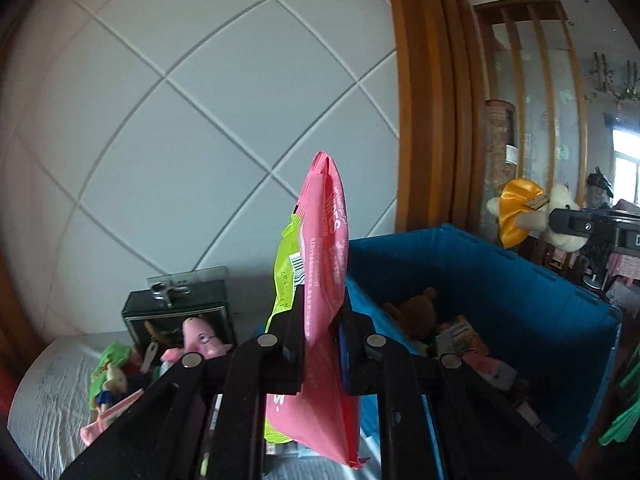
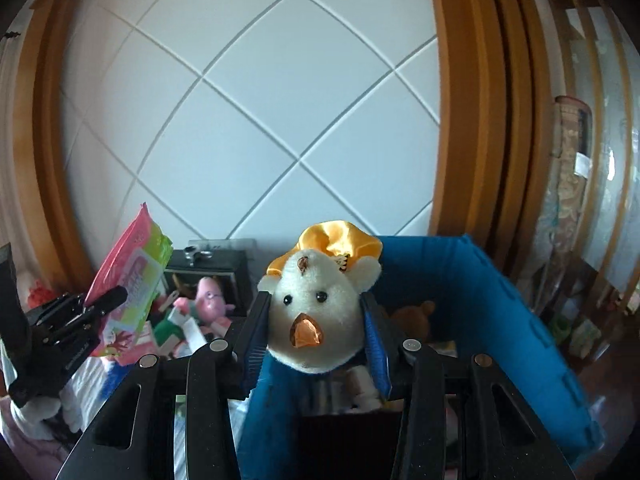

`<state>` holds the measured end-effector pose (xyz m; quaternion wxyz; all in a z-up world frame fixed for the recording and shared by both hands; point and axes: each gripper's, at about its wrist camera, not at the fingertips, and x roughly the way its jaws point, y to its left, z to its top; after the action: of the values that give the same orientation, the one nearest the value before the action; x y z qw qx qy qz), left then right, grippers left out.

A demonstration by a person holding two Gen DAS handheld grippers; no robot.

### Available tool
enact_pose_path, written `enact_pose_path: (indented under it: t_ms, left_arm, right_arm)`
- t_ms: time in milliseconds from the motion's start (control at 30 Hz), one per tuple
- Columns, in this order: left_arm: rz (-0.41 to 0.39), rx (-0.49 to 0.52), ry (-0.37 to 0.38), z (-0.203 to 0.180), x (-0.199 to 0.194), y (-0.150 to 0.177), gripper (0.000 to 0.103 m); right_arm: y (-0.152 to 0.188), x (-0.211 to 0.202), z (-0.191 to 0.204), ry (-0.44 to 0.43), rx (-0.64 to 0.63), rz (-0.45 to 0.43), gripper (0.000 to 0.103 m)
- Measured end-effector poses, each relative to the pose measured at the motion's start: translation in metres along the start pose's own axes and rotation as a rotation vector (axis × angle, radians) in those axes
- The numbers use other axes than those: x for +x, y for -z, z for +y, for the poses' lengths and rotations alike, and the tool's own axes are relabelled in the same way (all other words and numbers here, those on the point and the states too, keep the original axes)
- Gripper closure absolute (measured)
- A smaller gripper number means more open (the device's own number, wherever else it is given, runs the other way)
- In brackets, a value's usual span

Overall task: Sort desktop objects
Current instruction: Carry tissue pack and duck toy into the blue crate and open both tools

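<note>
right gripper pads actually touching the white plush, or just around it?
Touching. Right wrist view: the right gripper has both fingers pressed against the sides of the white plush head, no gap, plush lifted in front of the blue bin.

A pale wall panel point(image 1: 200, 120) fills the background, scored by thin grooves into a diagonal diamond grid. A broad, stepped wooden frame point(image 1: 424, 100) in warm brown borders it on the right; the right wrist view shows the same frame point(image 2: 44, 140) arching round the left side as well. Beyond it stands a slatted wooden partition point(image 1: 536, 80) backed by frosted, patterned glass. Far right, a window point(image 1: 626, 176) lets in bright daylight. The desk point(image 1: 52, 392) wears a pale, wrinkled cloth. A patch of dark reddish floor point(image 2: 600, 396) shows low on the right.
</note>
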<state>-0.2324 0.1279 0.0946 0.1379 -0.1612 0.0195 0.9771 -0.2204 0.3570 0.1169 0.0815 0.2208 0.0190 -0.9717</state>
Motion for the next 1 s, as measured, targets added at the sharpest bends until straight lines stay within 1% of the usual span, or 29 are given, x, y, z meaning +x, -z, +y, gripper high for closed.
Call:
enact_pose_path:
  t_ms: [133,233,333,400,533,600,700,800,833,900,967,1000]
  left_arm:
    - [0.045,-0.003,0.080,-0.058,0.051,-0.037,0.091]
    - [0.111,-0.010,0.117,-0.097,0.091,-0.057,0.091]
    - [0.193,0.012,0.116,-0.137,0.137,-0.062,0.091]
    - [0.266,0.026,0.113,-0.159,0.169,-0.058,0.091]
    - [0.421,0.023,0.055,-0.182,0.227,-0.033,0.091]
    - [0.482,0.029,0.019,-0.185,0.244,-0.017,0.091]
    - [0.553,0.021,-0.010,-0.182,0.263,-0.001,0.091]
    - [0.584,0.038,-0.039,-0.182,0.270,0.009,0.083]
    - [0.587,0.048,-0.050,-0.183,0.272,0.010,0.082]
    - [0.590,0.054,-0.048,-0.184,0.273,0.012,0.080]
    - [0.599,0.040,-0.042,-0.180,0.275,0.014,0.065]
    - [0.598,0.037,-0.041,-0.180,0.275,0.015,0.043]
  right_arm:
    - [-0.012,0.019,-0.049,0.033,0.021,0.038,0.060]
    - [-0.015,0.044,-0.085,0.053,0.038,0.083,0.060]
    - [-0.011,0.080,-0.115,0.064,0.053,0.146,0.060]
    - [-0.002,0.104,-0.133,0.066,0.069,0.197,0.060]
    - [0.023,0.150,-0.161,0.080,0.115,0.286,0.060]
    - [0.034,0.167,-0.173,0.064,0.151,0.316,0.060]
    - [0.050,0.191,-0.185,0.057,0.172,0.368,0.060]
    - [0.060,0.207,-0.188,0.064,0.171,0.416,0.060]
    - [0.062,0.212,-0.190,0.063,0.172,0.430,0.060]
    - [0.063,0.214,-0.189,0.061,0.170,0.440,0.060]
    - [0.065,0.214,-0.187,0.085,0.148,0.436,0.060]
    - [0.065,0.214,-0.187,0.087,0.145,0.432,0.060]
